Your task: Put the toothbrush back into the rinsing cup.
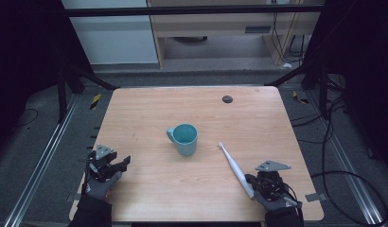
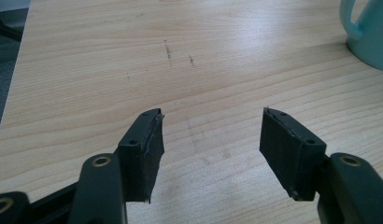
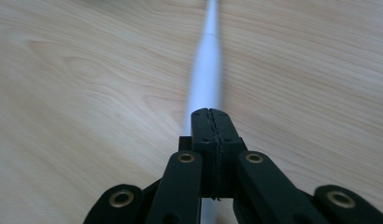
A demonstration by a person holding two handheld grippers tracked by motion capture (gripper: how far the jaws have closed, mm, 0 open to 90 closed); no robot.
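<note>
Beside the toothbrush (image 1: 234, 166), a teal mug (image 1: 183, 139).

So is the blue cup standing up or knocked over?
Standing up. In the high view the teal cup sits on its base on the table, with its round open mouth facing up and its handle sticking out sideways.

A light wooden desk (image 1: 149, 113) with rounded corners carries a teal mug (image 1: 183, 139) near its middle, upright, its handle turned to the left in the high view. A small dark round spot (image 1: 227, 99) sits near the desk's far edge, well apart from the mug. Faint scuff marks (image 2: 168, 48) show on the wood. Grey carpet (image 1: 36, 142) surrounds the desk, with black cables (image 1: 343, 142) trailing on the right. Beyond stands a pale wooden cabinet (image 1: 230, 23).
</note>
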